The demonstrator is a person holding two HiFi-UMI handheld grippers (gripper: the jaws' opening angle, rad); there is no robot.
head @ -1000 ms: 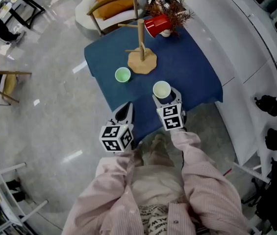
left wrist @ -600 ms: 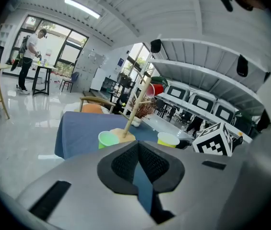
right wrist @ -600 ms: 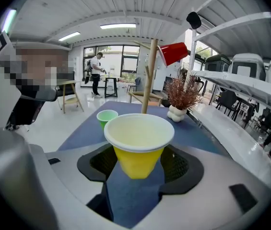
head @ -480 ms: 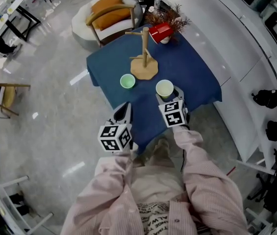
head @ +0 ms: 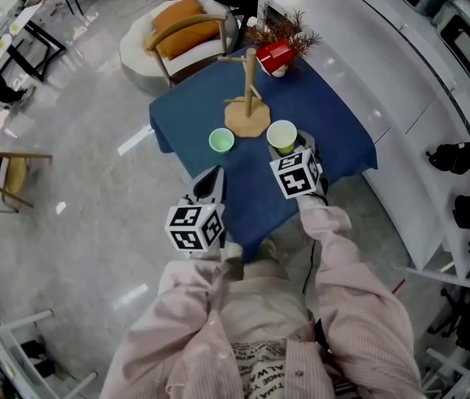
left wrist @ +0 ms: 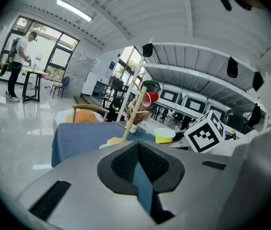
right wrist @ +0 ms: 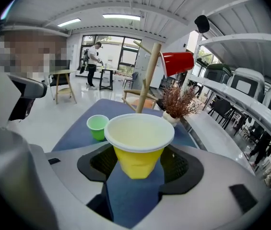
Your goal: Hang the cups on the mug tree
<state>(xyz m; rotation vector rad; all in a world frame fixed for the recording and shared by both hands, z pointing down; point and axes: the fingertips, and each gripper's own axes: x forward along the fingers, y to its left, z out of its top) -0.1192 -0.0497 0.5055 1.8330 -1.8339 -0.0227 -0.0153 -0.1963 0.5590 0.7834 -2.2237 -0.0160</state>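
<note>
Open office-like hall, glossy floor (head: pixel 76 181), white counter (head: pixel 368 48), desks (head: pixel 23 22), armchair (head: pixel 180 27), tall windows (left wrist: pixel 35 46)

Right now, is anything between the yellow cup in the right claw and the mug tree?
Nothing visible. The yellow cup faces the mug tree over the blue cloth; the green cup sits left of that line.

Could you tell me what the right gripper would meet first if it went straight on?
Most likely the mug tree, whose post rises directly behind the yellow cup that the right gripper holds; depth is unclear.
</note>
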